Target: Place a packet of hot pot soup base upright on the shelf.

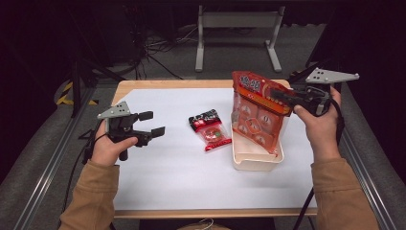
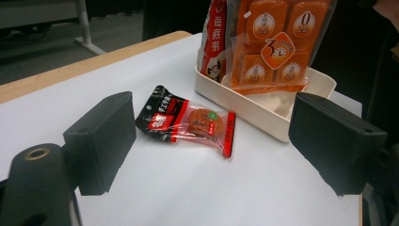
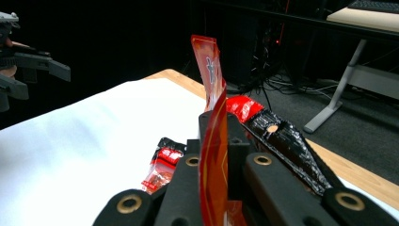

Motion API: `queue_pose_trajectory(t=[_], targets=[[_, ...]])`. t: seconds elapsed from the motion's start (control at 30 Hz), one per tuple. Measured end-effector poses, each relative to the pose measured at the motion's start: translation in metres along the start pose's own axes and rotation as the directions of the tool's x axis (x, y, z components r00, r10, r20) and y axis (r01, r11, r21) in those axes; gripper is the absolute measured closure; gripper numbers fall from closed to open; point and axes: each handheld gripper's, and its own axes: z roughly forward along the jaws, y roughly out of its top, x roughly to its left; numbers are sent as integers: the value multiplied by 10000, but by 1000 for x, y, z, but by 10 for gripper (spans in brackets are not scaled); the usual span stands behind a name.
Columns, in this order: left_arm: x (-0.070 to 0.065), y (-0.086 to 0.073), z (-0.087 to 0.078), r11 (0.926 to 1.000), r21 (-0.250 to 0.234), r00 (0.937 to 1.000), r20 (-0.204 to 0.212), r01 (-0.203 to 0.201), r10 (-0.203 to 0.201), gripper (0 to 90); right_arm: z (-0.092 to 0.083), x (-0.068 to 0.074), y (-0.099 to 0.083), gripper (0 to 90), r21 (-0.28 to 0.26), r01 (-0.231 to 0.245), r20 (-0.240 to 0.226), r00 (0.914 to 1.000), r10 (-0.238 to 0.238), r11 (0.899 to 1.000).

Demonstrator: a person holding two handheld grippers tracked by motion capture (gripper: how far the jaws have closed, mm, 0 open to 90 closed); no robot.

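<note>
Gripping an orange packet by its top edge, the right tool holds it upright over the tray below; the left tool hovers open, level.

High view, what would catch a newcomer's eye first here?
The big orange bag stands upright in the cream tray at the table's right, its top edge pinched by the right gripper. A small red packet lies flat on the white sheet just left of the tray. The left gripper hangs open at the left.

Small red snack packet flat on white table; metal frame behind
</note>
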Motion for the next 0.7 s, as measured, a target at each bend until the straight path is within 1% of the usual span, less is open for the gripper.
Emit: queue_pose_trajectory(t=[0.2,0.23,0.27,0.33,0.57,0.7], targets=[[0,-1,0,10000,45,10000,2,11,-11,159,0,-2,-6,894,-136,-107,-47,9999,106,9999],[1,-1,1,10000,51,10000,-15,-53,53,159,-1,-2,-7,894,-136,-126,-54,9999,125,9998],[0,-1,1,10000,54,10000,-3,29,-29,158,-2,-2,-8,893,-136,-153,-84,9998,152,9998],[1,-1,1,10000,83,10000,11,36,-36,158,-2,-2,-10,893,-128,-145,-166,9998,143,9998],[1,-2,2,9999,110,10000,24,45,-45,157,-2,1,-16,891,48,-67,-190,9998,68,10000],[2,-2,2,9999,132,10000,-11,49,-49,156,-3,1,-20,890,43,-167,-207,9996,168,9999]])
